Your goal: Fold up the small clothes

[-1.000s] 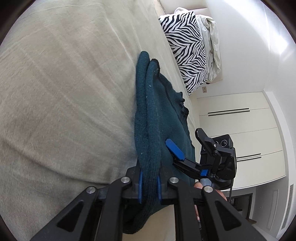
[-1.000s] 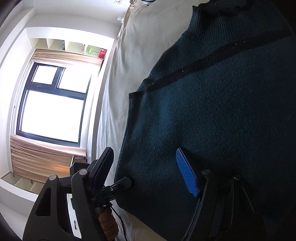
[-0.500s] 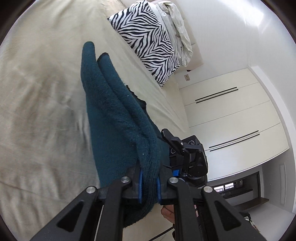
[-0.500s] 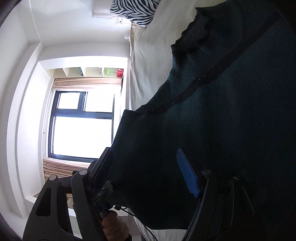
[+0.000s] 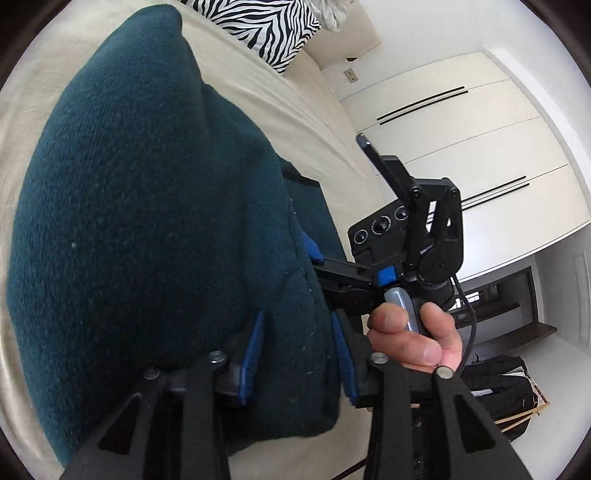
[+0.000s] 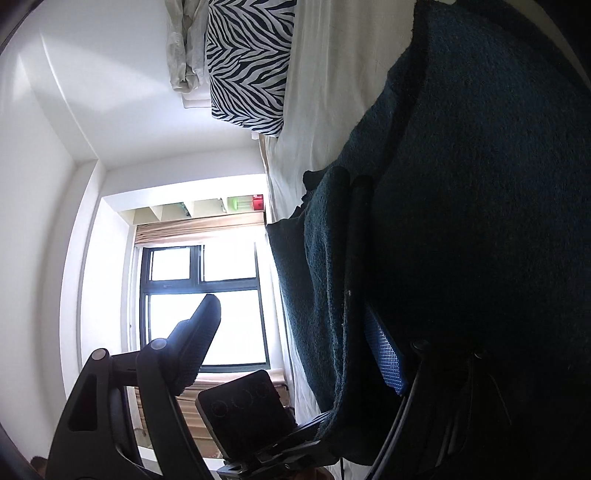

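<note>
A dark teal knit sweater [image 5: 147, 221] lies bunched and doubled over on the beige bed [image 5: 303, 107], filling most of the left wrist view. My left gripper [image 5: 297, 360] has its jaws opening, and a thick fold of the sweater sits loosely between the blue pads [image 5: 251, 354]. My right gripper [image 5: 336, 195], held by a hand [image 5: 413, 336], is close on the right, one blue-padded finger against the sweater. In the right wrist view the right gripper [image 6: 291, 343] is wide and still opening. The sweater [image 6: 461, 221] drapes over its blue pad [image 6: 384, 354], and the edge hangs between the fingers.
A zebra-striped pillow [image 5: 258, 26] and crumpled pale cloth [image 6: 184, 44] lie at the head of the bed. White wardrobe doors [image 5: 480, 147] stand beyond the bed. A bright window [image 6: 203, 288] is on the other side. A dark bag [image 5: 498, 387] sits on the floor.
The left jaws, shut on a thin sweater fold before, have spread apart. Both grippers swung across the bed with the sweater, which now bulges close to the cameras. The two grippers have come closer together.
</note>
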Demonstrator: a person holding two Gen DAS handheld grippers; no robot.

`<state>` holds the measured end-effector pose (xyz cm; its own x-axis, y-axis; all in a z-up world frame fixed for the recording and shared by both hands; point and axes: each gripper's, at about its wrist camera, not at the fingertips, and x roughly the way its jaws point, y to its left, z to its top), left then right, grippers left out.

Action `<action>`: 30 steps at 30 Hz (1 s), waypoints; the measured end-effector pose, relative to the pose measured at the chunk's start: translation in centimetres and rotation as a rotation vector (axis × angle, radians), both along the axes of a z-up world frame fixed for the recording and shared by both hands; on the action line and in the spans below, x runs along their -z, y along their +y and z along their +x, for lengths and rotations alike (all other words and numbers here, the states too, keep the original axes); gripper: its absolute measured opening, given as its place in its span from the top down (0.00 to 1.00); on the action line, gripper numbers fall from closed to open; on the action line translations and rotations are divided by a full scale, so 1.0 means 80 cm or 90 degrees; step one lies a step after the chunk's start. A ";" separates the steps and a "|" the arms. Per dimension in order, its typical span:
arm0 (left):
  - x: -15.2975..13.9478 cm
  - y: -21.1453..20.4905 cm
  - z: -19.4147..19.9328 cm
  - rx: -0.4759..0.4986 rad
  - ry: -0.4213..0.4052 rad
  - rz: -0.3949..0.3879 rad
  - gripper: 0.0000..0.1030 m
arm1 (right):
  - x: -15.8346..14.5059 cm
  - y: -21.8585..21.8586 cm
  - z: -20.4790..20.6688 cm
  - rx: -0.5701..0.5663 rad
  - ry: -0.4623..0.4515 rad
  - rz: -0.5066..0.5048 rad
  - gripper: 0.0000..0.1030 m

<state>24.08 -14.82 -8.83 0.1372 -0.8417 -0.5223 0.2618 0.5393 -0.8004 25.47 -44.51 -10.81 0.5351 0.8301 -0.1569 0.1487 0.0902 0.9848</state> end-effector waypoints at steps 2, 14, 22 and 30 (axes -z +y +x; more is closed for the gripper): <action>-0.015 0.005 -0.011 0.007 -0.019 0.000 0.36 | 0.002 0.011 0.009 -0.013 0.001 -0.019 0.26; -0.027 0.090 -0.046 -0.059 -0.069 -0.004 0.28 | -0.023 0.055 0.017 -0.102 0.028 -0.248 0.62; -0.036 0.074 -0.030 -0.063 -0.081 0.010 0.28 | -0.047 0.045 0.003 -0.113 0.027 -0.386 0.87; -0.048 0.047 -0.029 -0.034 -0.128 0.046 0.28 | -0.086 -0.016 -0.008 -0.077 0.013 -0.449 0.88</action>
